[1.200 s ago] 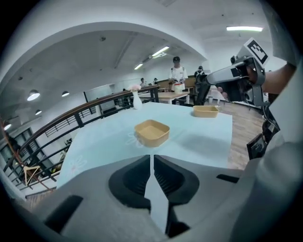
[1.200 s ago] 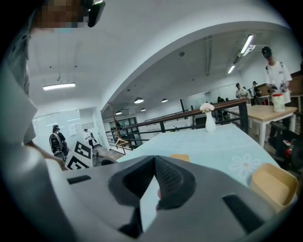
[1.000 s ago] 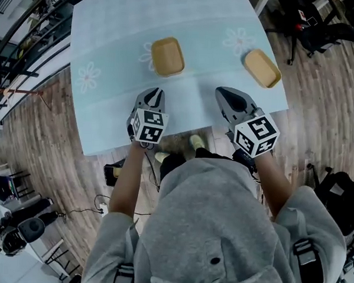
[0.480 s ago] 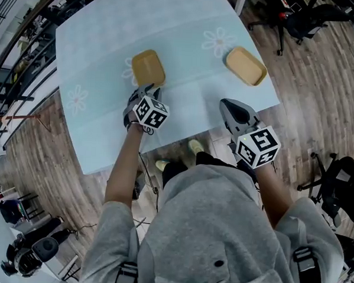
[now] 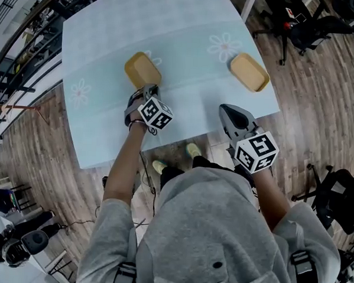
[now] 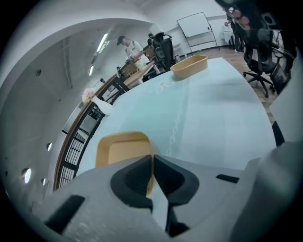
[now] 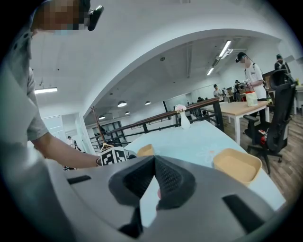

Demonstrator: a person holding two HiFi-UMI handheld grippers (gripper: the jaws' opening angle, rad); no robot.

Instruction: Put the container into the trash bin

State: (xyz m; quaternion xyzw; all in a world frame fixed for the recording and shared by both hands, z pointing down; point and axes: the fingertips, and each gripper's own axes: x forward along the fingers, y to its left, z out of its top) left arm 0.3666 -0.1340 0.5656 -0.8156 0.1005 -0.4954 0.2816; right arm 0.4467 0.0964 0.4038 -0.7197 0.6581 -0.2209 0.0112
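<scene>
Two claws were narrow: the left claw (image 6: 152, 159) was closing on the near rim of the apparently light, thin-walled container (image 6: 120, 147); the right claw (image 7: 155, 159) held nothing.

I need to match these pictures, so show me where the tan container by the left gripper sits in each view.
Head view: tan container, left of centre on the table, just beyond the left gripper.
Left gripper view: lower left, its rim between the closing fingers.
Right gripper view: small, near centre, right of the marker cube.
Shared landmark: the other container at the table's edge.
</scene>
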